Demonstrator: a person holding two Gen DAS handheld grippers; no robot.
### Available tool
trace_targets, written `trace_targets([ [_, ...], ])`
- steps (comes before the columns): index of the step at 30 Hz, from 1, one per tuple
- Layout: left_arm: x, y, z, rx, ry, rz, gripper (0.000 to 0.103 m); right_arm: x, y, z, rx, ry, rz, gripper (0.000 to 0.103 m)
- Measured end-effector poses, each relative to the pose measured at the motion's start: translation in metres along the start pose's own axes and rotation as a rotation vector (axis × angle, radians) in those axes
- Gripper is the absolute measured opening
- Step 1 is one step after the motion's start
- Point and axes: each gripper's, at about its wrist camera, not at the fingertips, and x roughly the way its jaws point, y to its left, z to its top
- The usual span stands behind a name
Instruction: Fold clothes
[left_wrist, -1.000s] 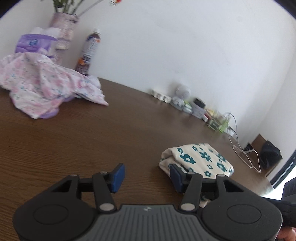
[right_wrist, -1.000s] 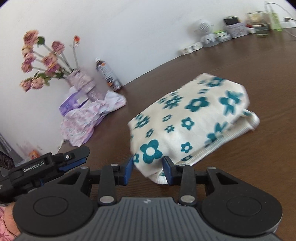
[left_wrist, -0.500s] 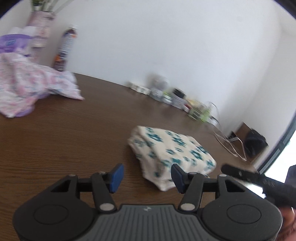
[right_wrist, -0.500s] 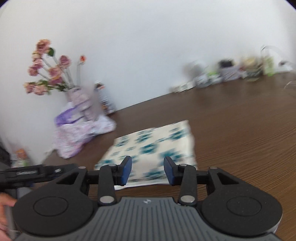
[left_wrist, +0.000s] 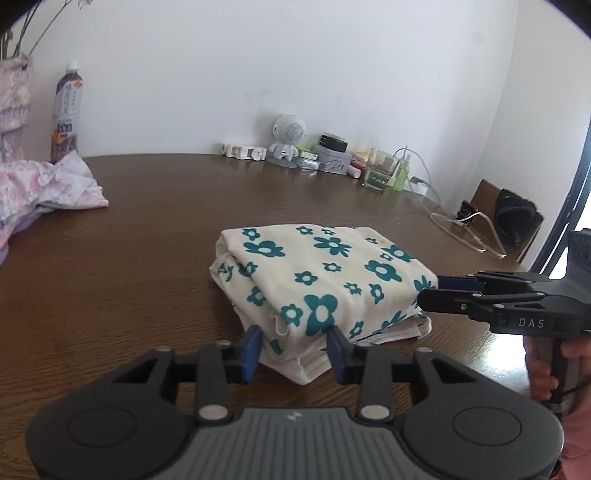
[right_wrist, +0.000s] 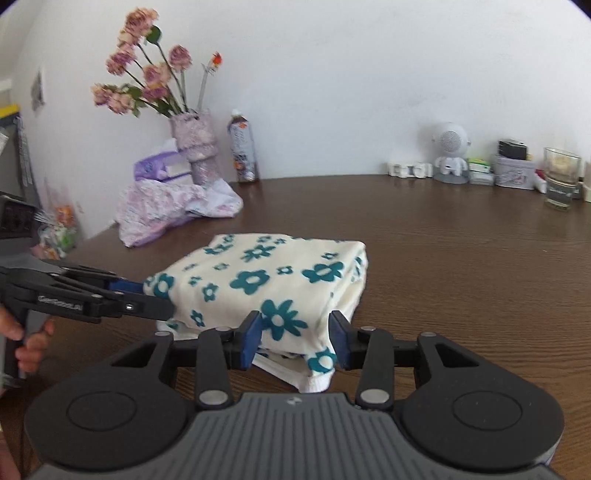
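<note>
right gripper (left_wrist: 430, 293) — "DAS" label, folded garment (left_wrist: 325, 277)

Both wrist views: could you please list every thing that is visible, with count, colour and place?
folded cloth: 1, cream with teal flowers, table middle
pink clothes: 1 pile, pink and lilac, unfolded, far left of table
table: 1, dark brown wood
vase: 1, lilac, with dried pink flowers, by the wall
tissue pack: 1, purple, beside vase
bottle: 1, dark drink, white cap, right of vase
speaker figure: 1, white, by the wall
tin: 1, grey, right of figure
glass: 1, clear, far right
cables: white, right table edge
left gripper: 1, black, blue pads, open around cloth corner
right gripper: 1, same, open around cloth edge
hand: holds right gripper's handle
</note>
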Motion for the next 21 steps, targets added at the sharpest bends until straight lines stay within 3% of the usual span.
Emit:
trace_targets([
  [4,0.003,0.007,0.005,0.030,0.012,-0.038,0.019,0.004,0.001,0.003,0.007,0.023,0.029,0.025],
  [8,0.000,0.019,0.010,0.021,0.004,0.017,0.019,0.003,0.012,0.000,0.074,0.037,0.064,0.022],
  [13,-0.001,0.034,0.016,-0.011,0.001,0.069,0.019,0.003,0.045,-0.006,0.042,0.032,0.101,0.022],
  [16,-0.002,0.040,0.018,-0.010,0.006,0.076,0.019,0.001,0.051,-0.009,0.055,0.039,0.113,0.025],
  [18,-0.003,0.043,0.018,-0.010,0.011,0.072,0.019,-0.006,0.047,-0.010,0.083,0.029,0.101,0.035],
  [21,-0.010,0.047,0.018,-0.022,0.011,0.034,0.025,-0.019,0.025,-0.011,0.174,-0.007,0.075,0.041],
])
